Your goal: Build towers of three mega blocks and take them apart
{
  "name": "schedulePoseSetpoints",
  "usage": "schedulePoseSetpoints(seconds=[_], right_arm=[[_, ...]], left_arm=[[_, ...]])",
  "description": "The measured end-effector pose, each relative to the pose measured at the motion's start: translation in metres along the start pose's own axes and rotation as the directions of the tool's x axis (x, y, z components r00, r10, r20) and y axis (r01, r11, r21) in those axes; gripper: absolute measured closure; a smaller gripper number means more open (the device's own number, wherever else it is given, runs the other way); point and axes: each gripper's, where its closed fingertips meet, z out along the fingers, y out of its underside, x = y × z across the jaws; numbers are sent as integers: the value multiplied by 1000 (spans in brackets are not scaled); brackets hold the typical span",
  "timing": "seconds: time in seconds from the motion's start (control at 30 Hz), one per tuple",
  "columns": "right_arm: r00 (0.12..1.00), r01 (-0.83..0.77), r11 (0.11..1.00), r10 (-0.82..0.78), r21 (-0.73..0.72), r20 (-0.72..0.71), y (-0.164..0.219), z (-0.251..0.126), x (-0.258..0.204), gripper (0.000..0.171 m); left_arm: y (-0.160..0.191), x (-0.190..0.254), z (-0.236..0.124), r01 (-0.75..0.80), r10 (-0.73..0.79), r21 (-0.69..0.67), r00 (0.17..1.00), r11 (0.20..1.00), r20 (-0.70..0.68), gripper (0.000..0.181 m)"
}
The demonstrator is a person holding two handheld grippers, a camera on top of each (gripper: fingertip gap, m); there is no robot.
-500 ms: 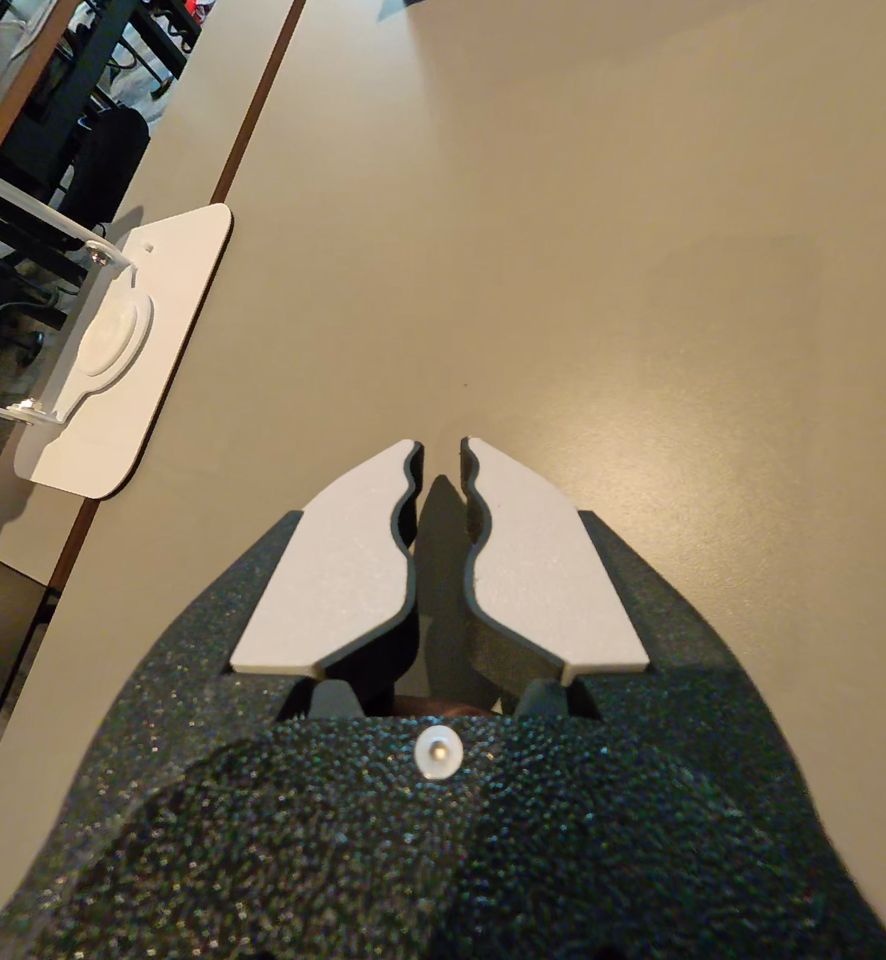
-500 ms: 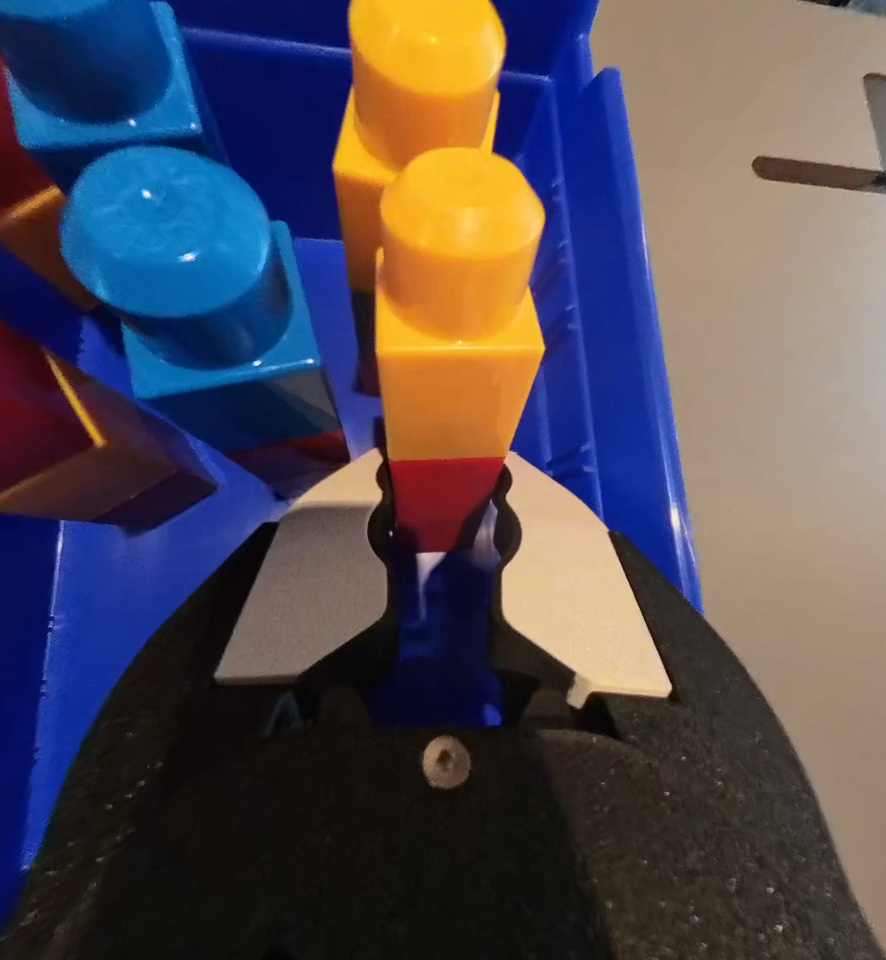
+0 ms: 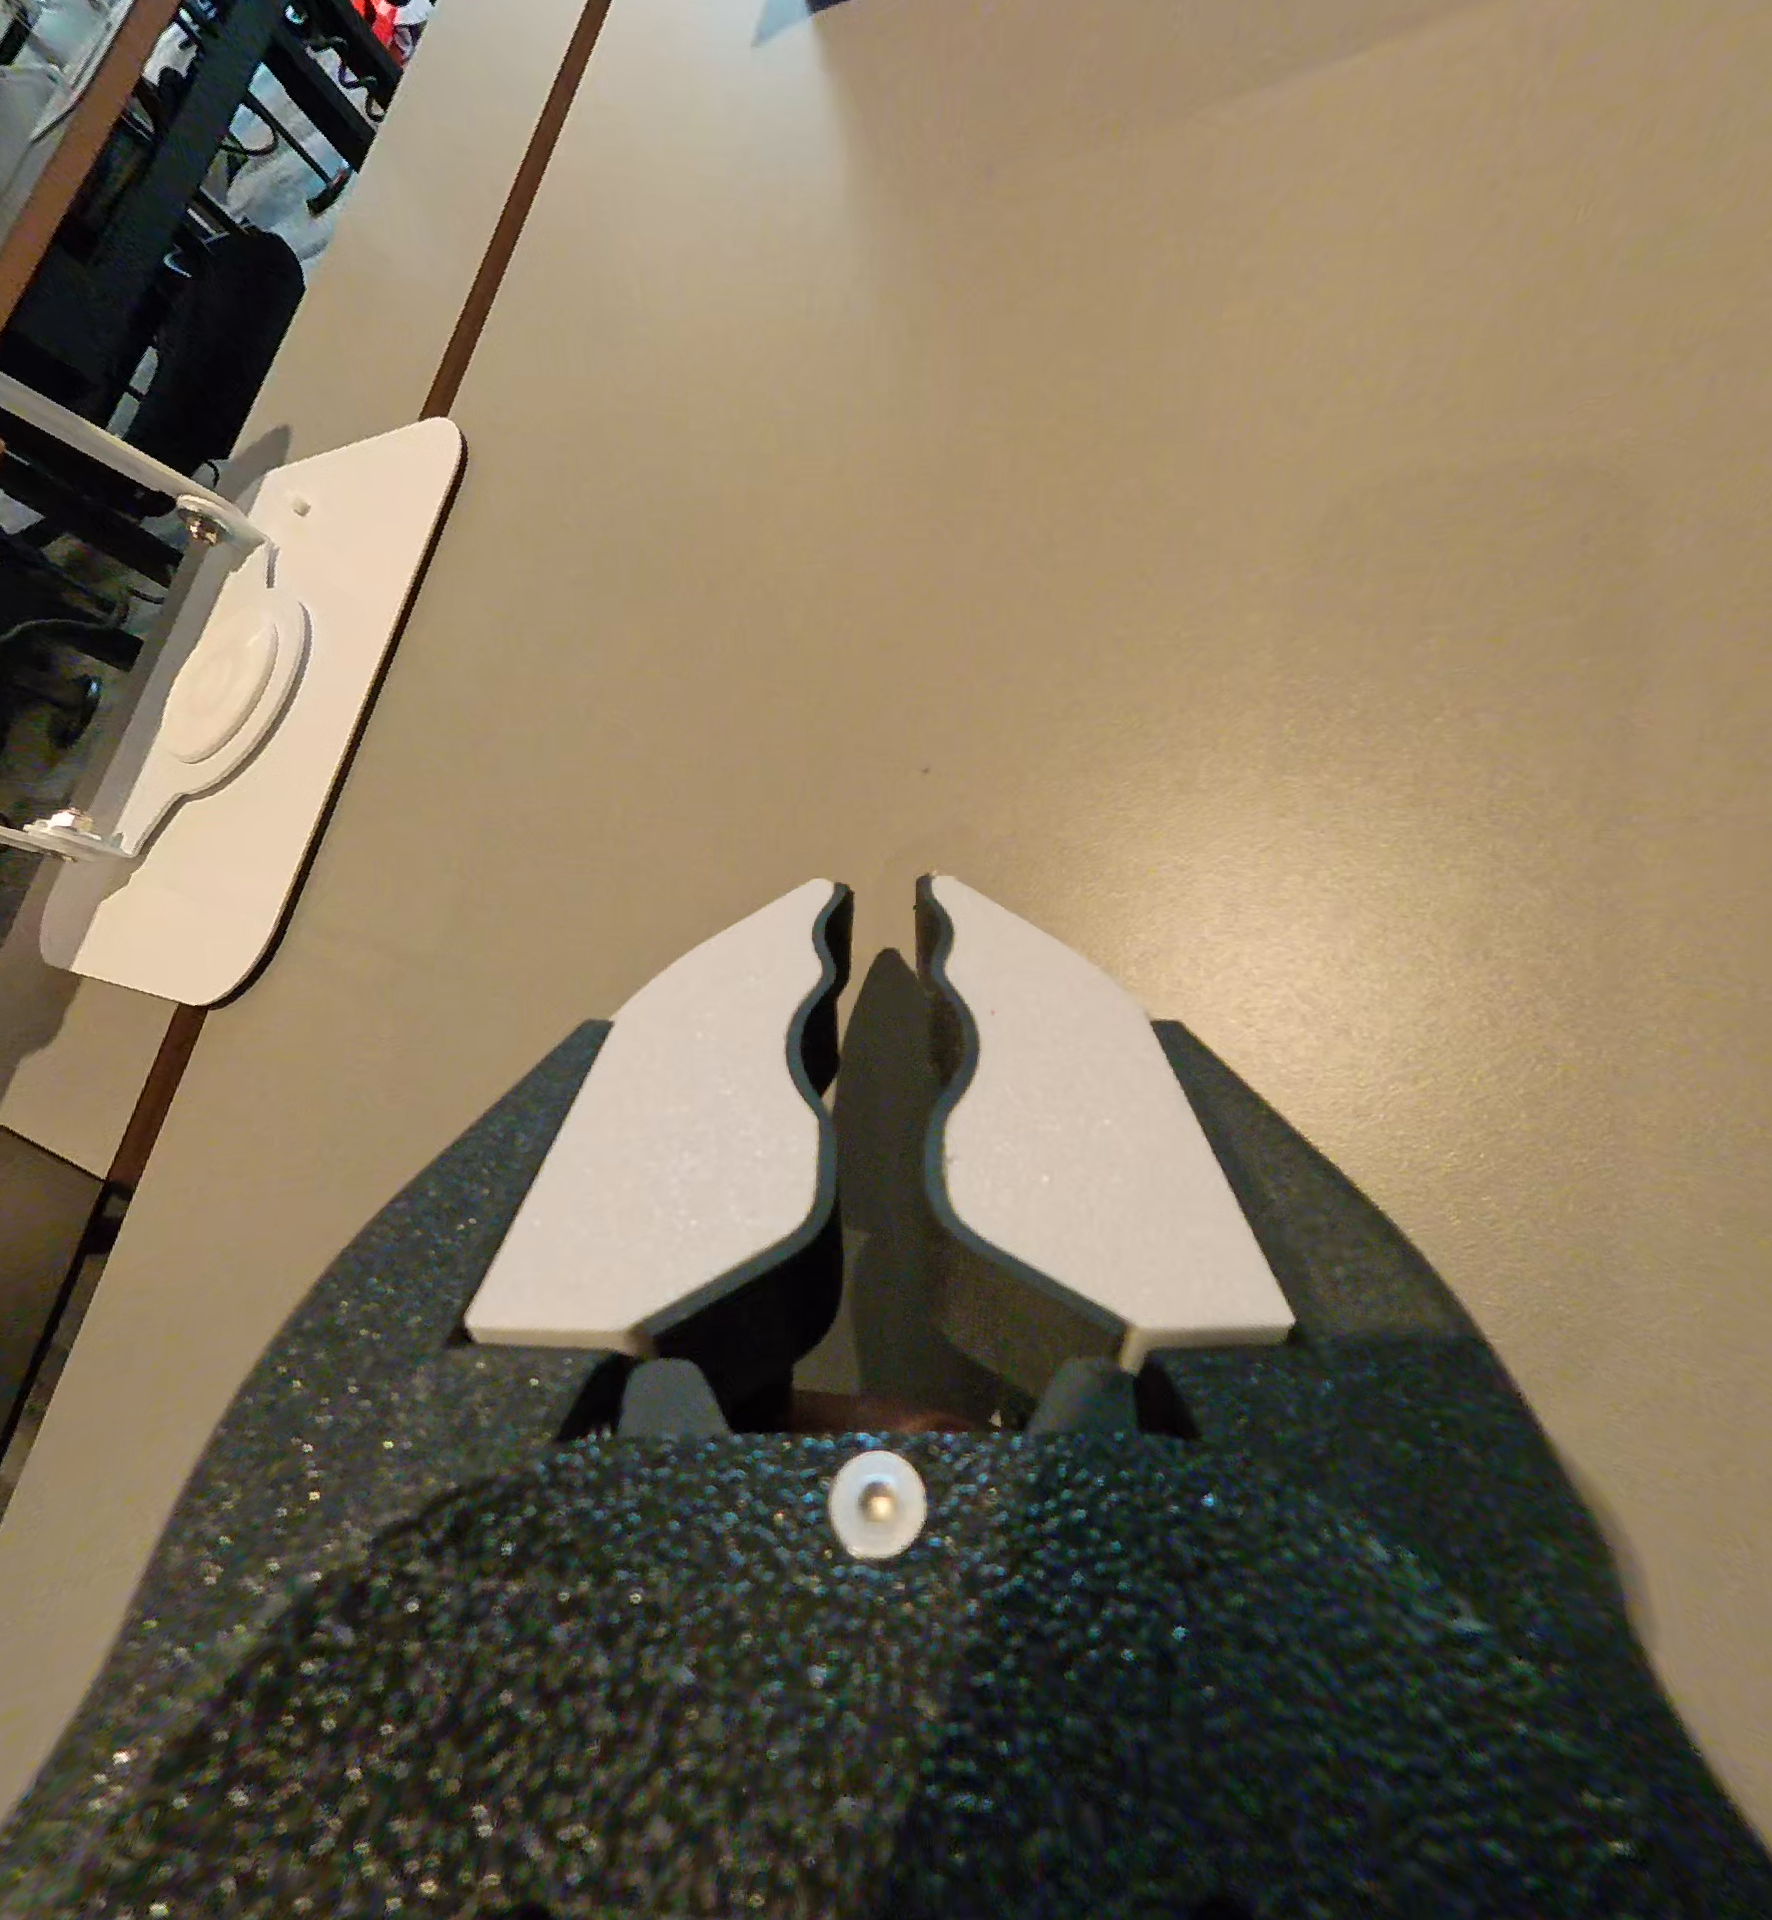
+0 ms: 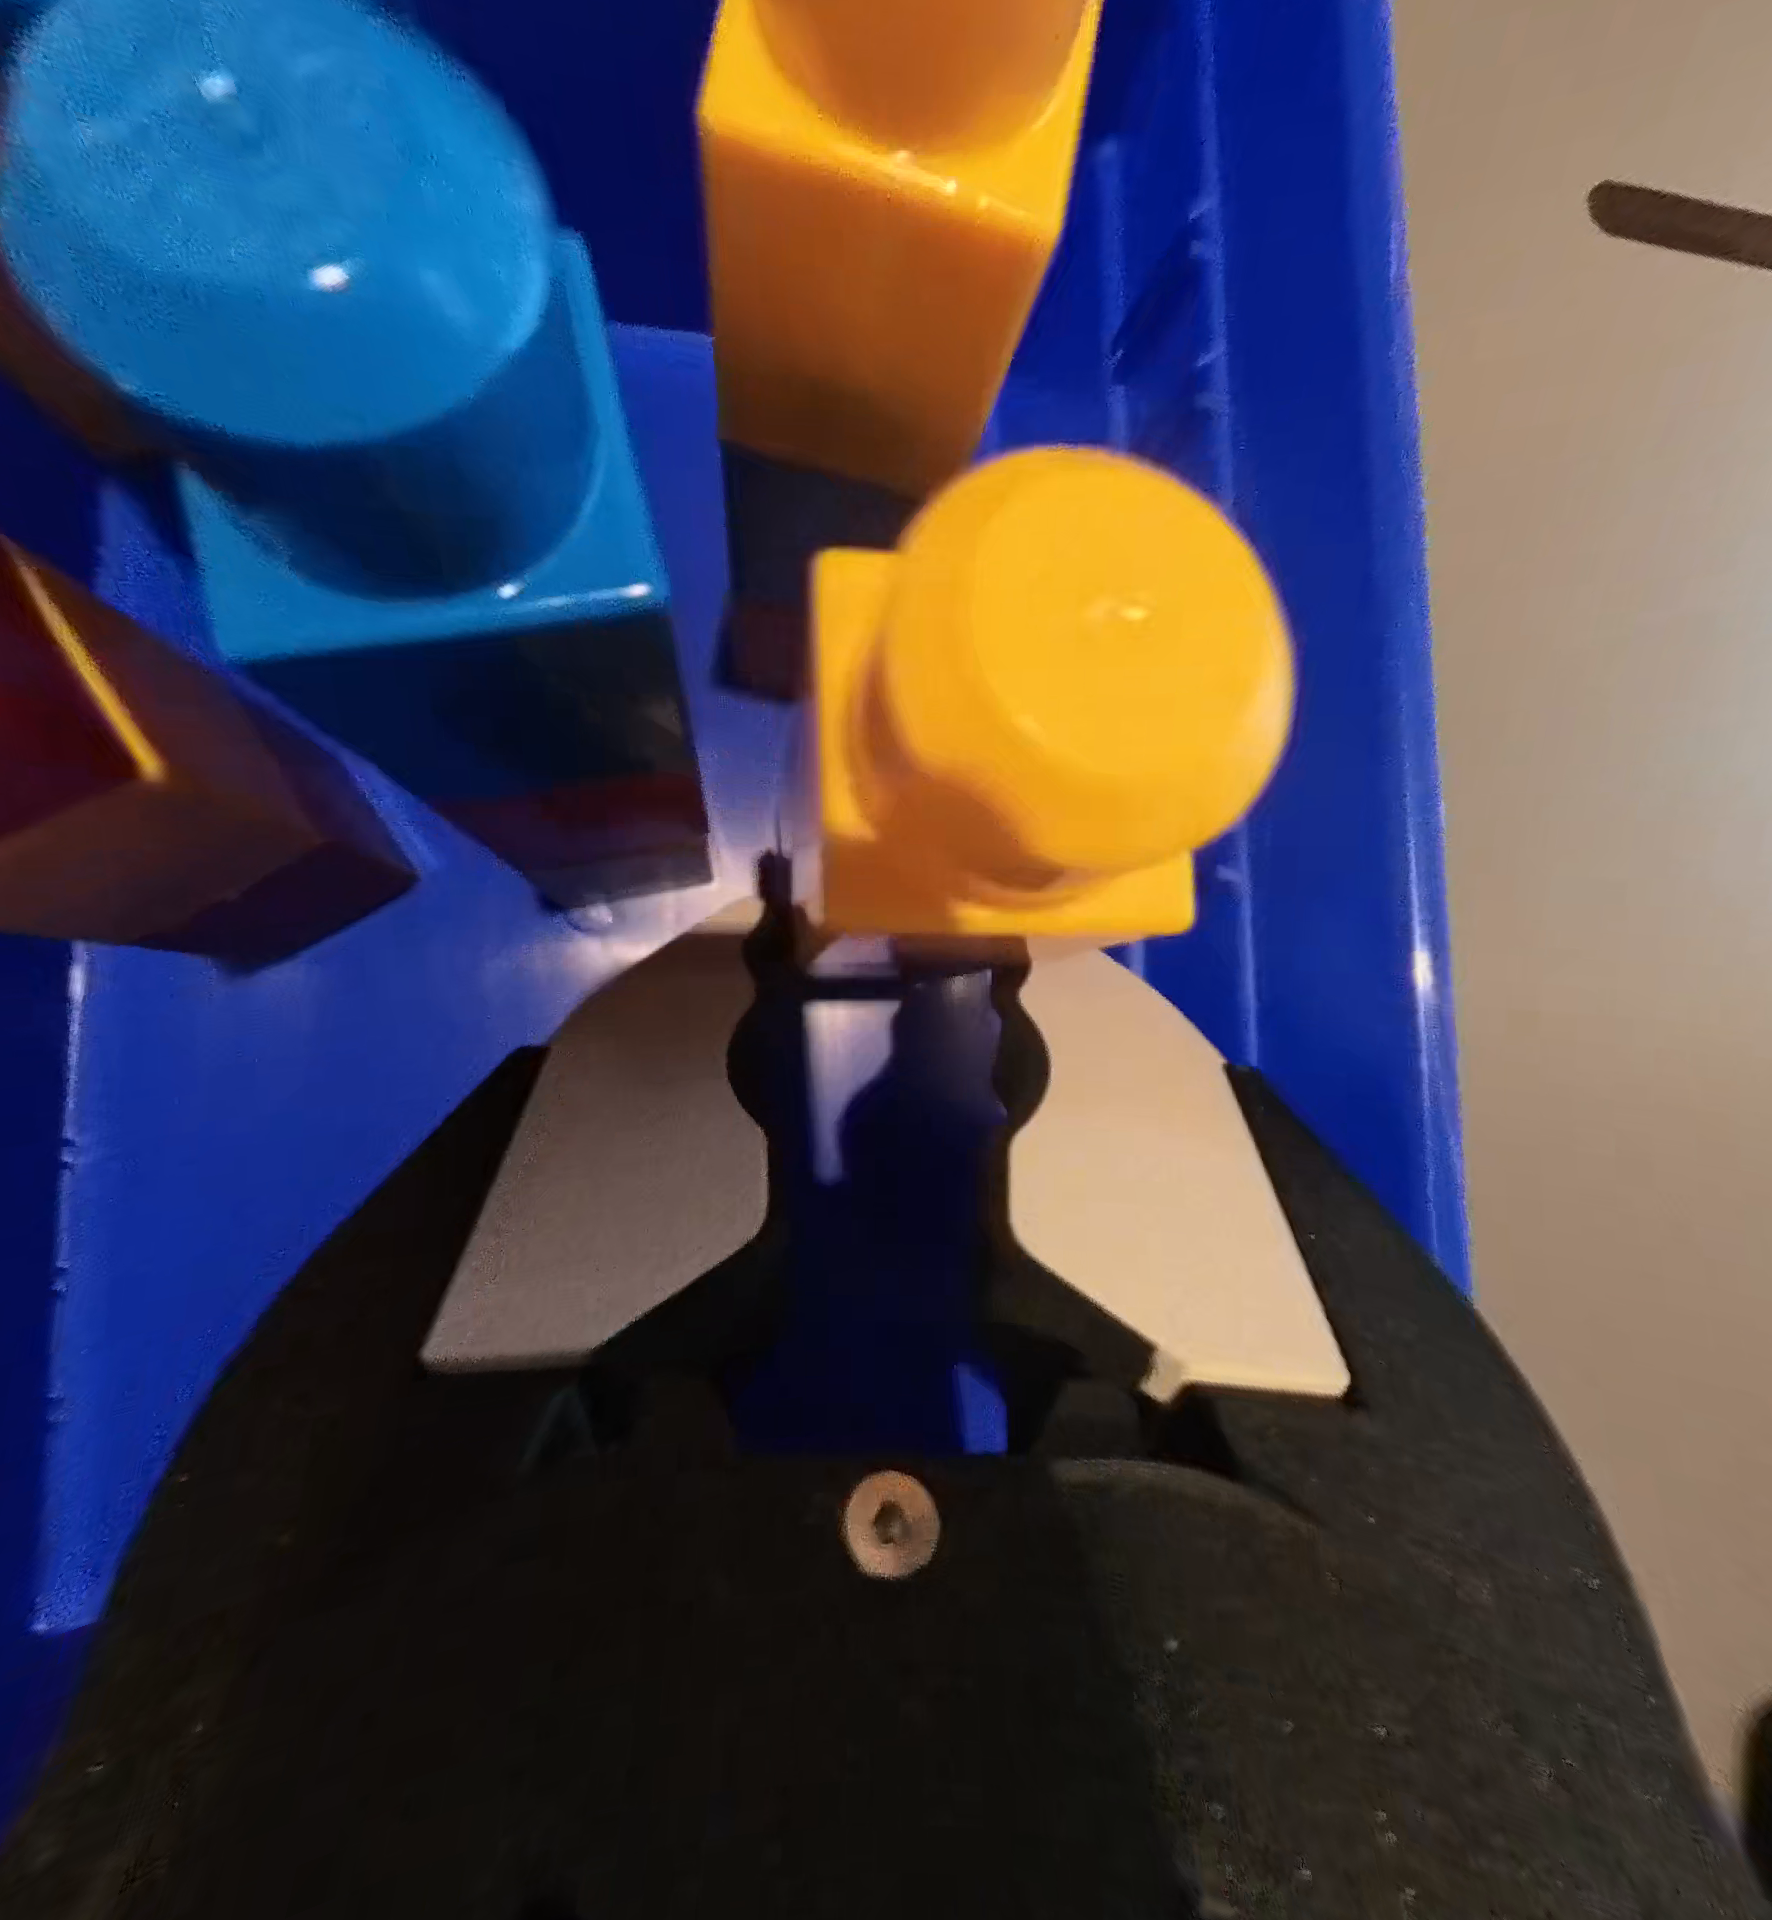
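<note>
In the right wrist view my right gripper (image 4: pixel 892 945) is shut on the base of a block tower inside a blue bin (image 4: pixel 1308 520). Its yellow top block (image 4: pixel 1048 707) leans toward the camera and hides the blocks under it. A second yellow-topped tower (image 4: pixel 861 260) stands behind it. A light-blue-topped tower (image 4: pixel 342 364) stands to the left, and a red block (image 4: pixel 9 727) is at the far left. In the left wrist view my left gripper (image 3: pixel 882 894) is closed to a narrow slit, empty, over the bare tan table (image 3: pixel 1173 520).
A white plate (image 3: pixel 269 727) with a round mount lies at the table's left edge, with chairs and desk legs beyond. The bin's right wall is close beside the held tower. A dark flat bar (image 4: pixel 1713 234) lies on the table right of the bin.
The right gripper has moved up and in, and the held tower has tipped, so its yellow stud now faces the camera and its red block is hidden. The left gripper has hardly moved.
</note>
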Motion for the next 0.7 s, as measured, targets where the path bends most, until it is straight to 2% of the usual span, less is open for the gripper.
schedulePoseSetpoints(seconds=[0.1,0.23,0.3,0.33,0.37,0.43,0.5,0.53,0.6,0.7], right_arm=[[994,74,997,-73,4,-81,-1,-14,7,125],[993,64,996,-57,68,-100,-3,-42,14,121],[995,44,982,-27,186,-92,-12,-70,13,117],[999,45,953,-35,299,-36,-26,-91,0,117],[995,39,892,-78,450,68,-44,-119,-24,115],[931,-10,681,-262,732,256,-78,-193,-87,112],[849,-51,497,-436,866,300,-93,-252,-145,109],[811,-59,452,-498,890,307,-96,-267,-173,106],[735,-45,440,-594,897,328,-99,-270,-230,92],[652,-20,487,-656,873,380,-99,-234,-303,79]], left_arm=[[0,0,0,-1,1,0,1000,1000,-1,171],[0,0,0,-5,5,1,1000,1000,1,171],[0,0,0,-9,9,2,1000,1000,5,171],[0,0,0,-11,11,2,1000,1000,6,171],[0,0,0,-11,11,2,1000,1000,5,171],[0,0,0,-5,5,1,1000,1000,1,171],[0,-1,1,4,-4,-1,1000,1000,-3,171],[0,-1,1,6,-6,-1,1000,1000,-3,171],[0,-2,0,5,-5,-1,1000,1000,5,170],[0,-6,0,5,-5,-3,999,1000,46,165]])
